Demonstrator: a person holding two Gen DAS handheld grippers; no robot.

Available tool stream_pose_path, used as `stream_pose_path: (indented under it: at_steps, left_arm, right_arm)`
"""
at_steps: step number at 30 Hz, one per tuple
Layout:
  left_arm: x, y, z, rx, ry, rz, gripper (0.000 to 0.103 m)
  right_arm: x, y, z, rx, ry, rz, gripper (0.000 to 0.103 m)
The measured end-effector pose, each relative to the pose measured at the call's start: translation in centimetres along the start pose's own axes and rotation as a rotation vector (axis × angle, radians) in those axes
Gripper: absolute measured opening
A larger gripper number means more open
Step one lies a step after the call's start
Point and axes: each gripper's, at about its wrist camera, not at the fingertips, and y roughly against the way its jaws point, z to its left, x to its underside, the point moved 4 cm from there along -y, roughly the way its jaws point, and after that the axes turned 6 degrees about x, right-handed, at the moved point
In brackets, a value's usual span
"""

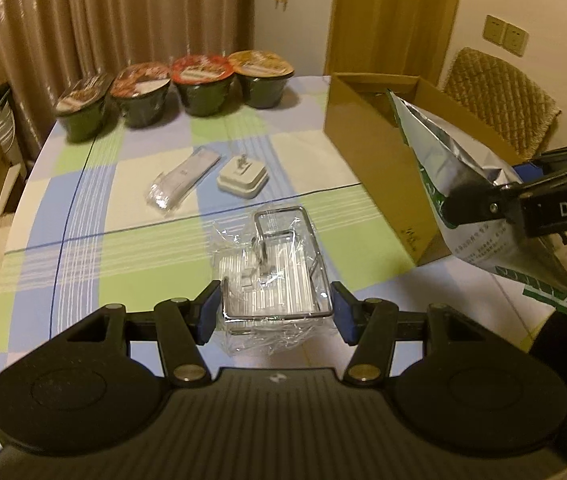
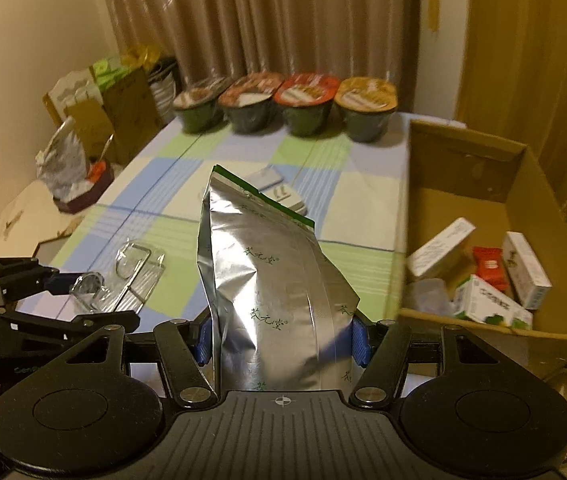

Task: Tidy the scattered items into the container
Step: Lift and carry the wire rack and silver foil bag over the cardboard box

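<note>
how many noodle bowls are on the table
4, in a row along the far edge of the table by the curtain: dark-lidded bowl leftmost, next bowl, red-lidded bowl, orange-lidded bowl nearest the cardboard box.

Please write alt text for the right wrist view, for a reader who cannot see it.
The right gripper grips a silver foil pouch above a checked tablecloth, beside an open cardboard box holding small packages. Four instant noodle bowls stand at the table's far edge.

Black left claw (image 1: 275, 316) and right claw (image 2: 281, 338): blue ribbed pads (image 1: 208, 314), paired link arms with brass-coloured pivot pins, round side discs, ridged grey centre plate. White "DAS" lettering on one arm. Dark sleeve (image 1: 563, 344).
</note>
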Motion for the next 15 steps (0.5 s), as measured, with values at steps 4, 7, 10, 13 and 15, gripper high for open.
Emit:
stream_pose_path:
  at_steps: [4,7,10,13,15]
  left_arm:
    - [-0.6,0.4,-2.1,0.017,-0.033,-0.007,0.052]
    - [-1.3,0.2,-3.9,0.041,-0.056,-0.004,0.052]
    - [-2.2,-0.3,-5.8,0.071,-0.073,-0.004,0.052]
    - [-3.5,-1.2,-8.0,0.107,-0.086,-0.013,0.052]
    - [-4.4,-1.8,-9.4,0.128,-0.093,-0.020,0.052]
  right_arm:
    - [0.4,1.6,-2.1,0.023,-0.035,-0.019,0.064]
    - [0.6,2.6,-3.8,0.047,-0.049,-0.023,0.064]
    - [0.8,3.7,-6.1,0.082,-0.083,-0.039,0.064]
    - [1.0,4.7,-8.5,0.116,-0.117,-0.048,0.064]
    - [0.9,5.1,-10.0,0.135,-0.138,-0.052,0.064]
